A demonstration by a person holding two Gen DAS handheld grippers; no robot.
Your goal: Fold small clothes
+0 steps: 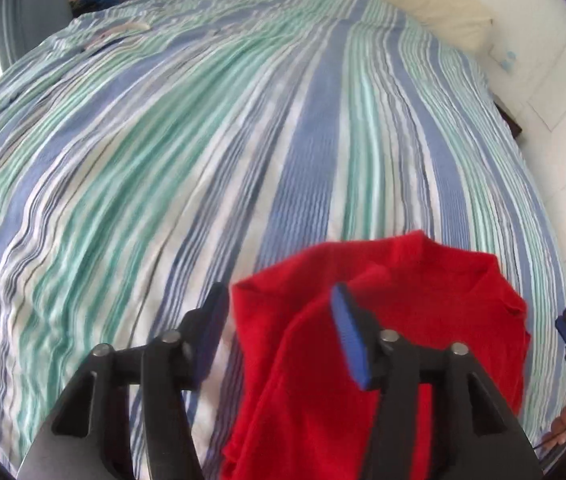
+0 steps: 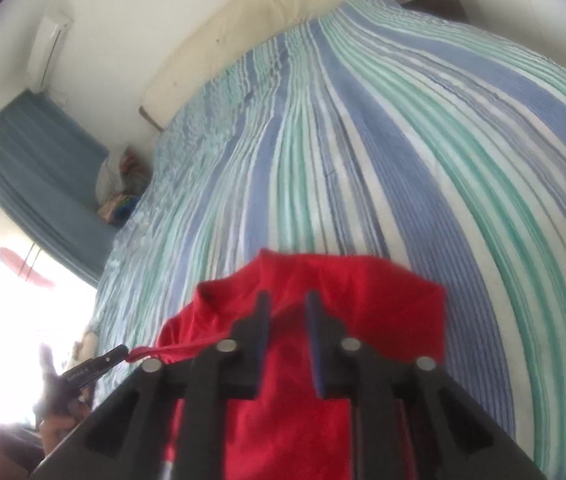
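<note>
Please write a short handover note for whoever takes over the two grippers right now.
Left gripper: open, nothing pinched; the red garment lies below and between its fingers.
Right gripper: open, with red cloth showing through the gap, no visible pinch.
The red garment lies bunched at the near edge of the striped bedsheet.
Done: the garment appears released onto the bed, partly folded at best.
Left: smooth it, finish the fold, then move on to any other small clothes.

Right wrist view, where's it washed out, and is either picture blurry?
Right wrist view: the window at lower left is blown out to white, hazing that edge. Left wrist view: evenly lit, only a small bright patch at far left. Both show motion smear on the striped bedsheet and red garment, and fisheye curving.
</note>
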